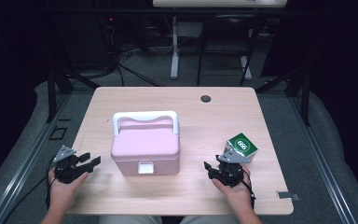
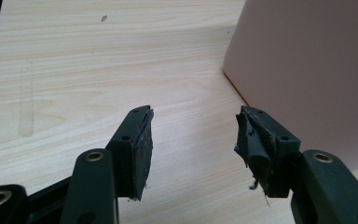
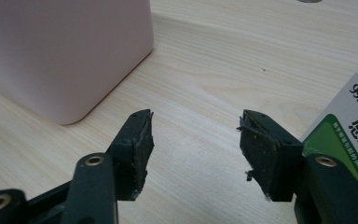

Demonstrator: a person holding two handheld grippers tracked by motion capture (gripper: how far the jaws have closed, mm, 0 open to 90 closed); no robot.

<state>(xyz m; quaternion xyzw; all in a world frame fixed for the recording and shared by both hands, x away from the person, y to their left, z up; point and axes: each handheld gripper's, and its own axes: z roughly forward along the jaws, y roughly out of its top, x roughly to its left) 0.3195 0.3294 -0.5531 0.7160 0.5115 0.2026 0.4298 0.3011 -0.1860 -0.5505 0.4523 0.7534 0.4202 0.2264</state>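
The left tool (image 1: 86, 163) rests at the near left of the wooden surface (image 1: 214, 126), jaws apart with nothing between them; the pink box (image 1: 145, 149) with a white handle (image 1: 144, 116) stands near the middle of the surface, just right of that tool. The right tool (image 1: 221, 165) sits at the near right, jaws apart and empty; the green-and-white carton (image 1: 242, 145) stands tilted just beyond it, beside its right-hand jaw in the right gripper view, outside the gap.
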